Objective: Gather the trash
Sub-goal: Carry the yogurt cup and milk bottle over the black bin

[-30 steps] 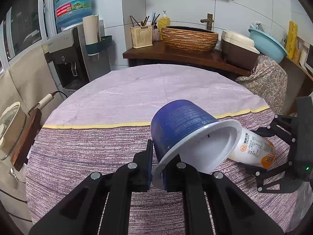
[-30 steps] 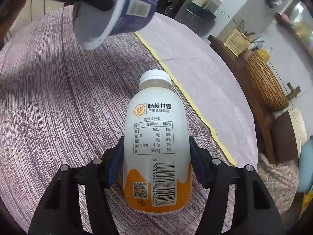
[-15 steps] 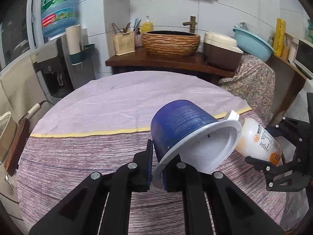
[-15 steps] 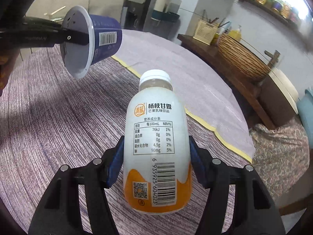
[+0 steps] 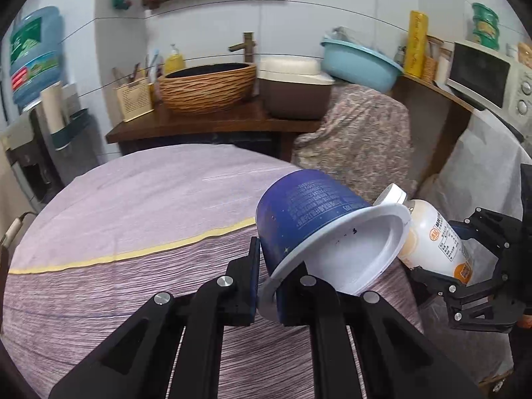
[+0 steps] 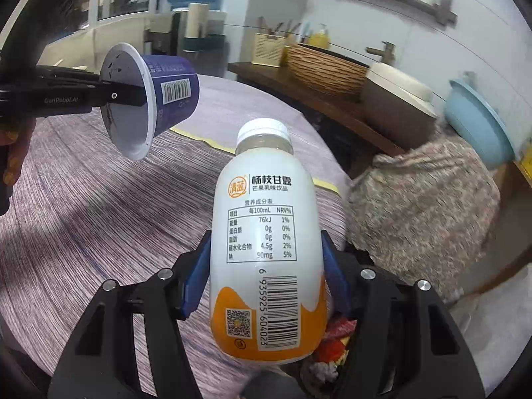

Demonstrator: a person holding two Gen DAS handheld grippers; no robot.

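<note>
My left gripper (image 5: pixel 267 286) is shut on the white rim of a blue yogurt cup (image 5: pixel 309 212) and holds it tilted above the right part of the round table (image 5: pixel 133 206). The cup (image 6: pixel 166 89) also shows at upper left in the right wrist view, in the air. My right gripper (image 6: pixel 266 266) is shut on a white and orange drink bottle (image 6: pixel 266 242) with a white cap, held past the table's right edge. The bottle (image 5: pixel 432 236) shows at right in the left wrist view.
Below the bottle lies colourful wrapper trash (image 6: pixel 332 342) in a dark container. A flowered cloth-covered object (image 5: pixel 359 139) stands right of the table. Behind are a wooden counter (image 5: pixel 206 123) with a woven basin (image 5: pixel 206 86), a blue basin (image 5: pixel 359 63) and a microwave (image 5: pixel 488 76).
Both grippers have moved to the right with their loads. The bottle has gone from over the table to beyond its right edge, and trash now shows under it.
</note>
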